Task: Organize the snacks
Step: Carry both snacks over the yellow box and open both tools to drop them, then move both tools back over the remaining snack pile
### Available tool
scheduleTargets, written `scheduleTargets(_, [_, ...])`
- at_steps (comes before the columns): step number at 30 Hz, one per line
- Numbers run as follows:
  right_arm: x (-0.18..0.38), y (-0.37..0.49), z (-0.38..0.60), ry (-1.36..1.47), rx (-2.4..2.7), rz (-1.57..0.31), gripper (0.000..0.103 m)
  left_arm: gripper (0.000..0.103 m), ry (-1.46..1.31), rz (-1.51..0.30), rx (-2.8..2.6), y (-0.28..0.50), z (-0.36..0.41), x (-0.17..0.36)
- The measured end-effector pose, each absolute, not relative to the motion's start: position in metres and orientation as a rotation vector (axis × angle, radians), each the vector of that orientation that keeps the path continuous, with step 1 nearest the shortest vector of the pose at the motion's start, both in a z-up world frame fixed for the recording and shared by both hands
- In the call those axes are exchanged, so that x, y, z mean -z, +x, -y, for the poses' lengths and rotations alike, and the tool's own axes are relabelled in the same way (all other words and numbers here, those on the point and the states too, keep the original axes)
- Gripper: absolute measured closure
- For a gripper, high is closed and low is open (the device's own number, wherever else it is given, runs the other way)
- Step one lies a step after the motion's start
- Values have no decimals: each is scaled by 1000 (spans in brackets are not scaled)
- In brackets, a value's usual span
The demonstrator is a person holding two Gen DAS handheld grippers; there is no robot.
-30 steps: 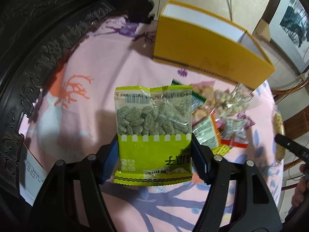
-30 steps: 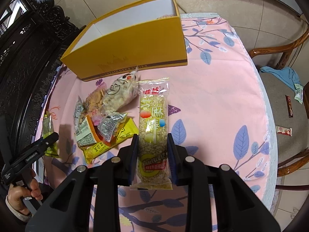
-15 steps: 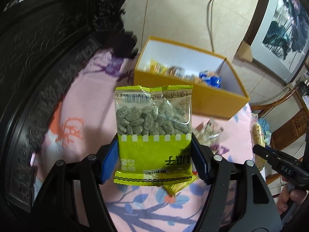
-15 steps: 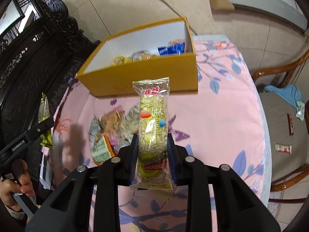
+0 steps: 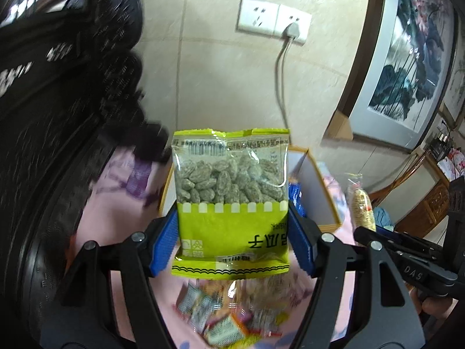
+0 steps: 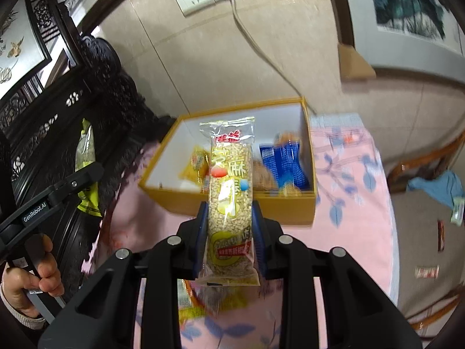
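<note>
Claws both grip snacks above the bench: left claw (image 5: pixel 232 241) clamps a green seed packet (image 5: pixel 231 200), right claw (image 6: pixel 229 238) clamps a clear rice-crisp bar (image 6: pixel 231 203), each held upright before the yellow box (image 6: pixel 250 203) holding other snacks.

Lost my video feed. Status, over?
Left gripper shut on green seed bag. Right gripper shut on sesame bar. Both raised before yellow box; path looks clear.
</note>
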State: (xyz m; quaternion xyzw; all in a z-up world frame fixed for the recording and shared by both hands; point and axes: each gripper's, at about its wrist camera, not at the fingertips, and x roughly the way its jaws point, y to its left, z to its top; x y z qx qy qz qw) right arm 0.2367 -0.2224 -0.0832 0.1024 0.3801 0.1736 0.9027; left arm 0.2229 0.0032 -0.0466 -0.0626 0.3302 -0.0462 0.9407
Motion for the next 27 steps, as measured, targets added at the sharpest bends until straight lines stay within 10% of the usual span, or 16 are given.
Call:
scheduleTargets(14, [48,324,208,154,-370,-676,72,28,-65,-604,111,325,21,21])
scheduleTargets(18, [44,332,214,194,-349,-660,22,5,-75,-590,31,331,18,18])
scheduleTargets(27, [66,300,227,229,-358,-722,20,5,-160,-634,26,294,-1,30])
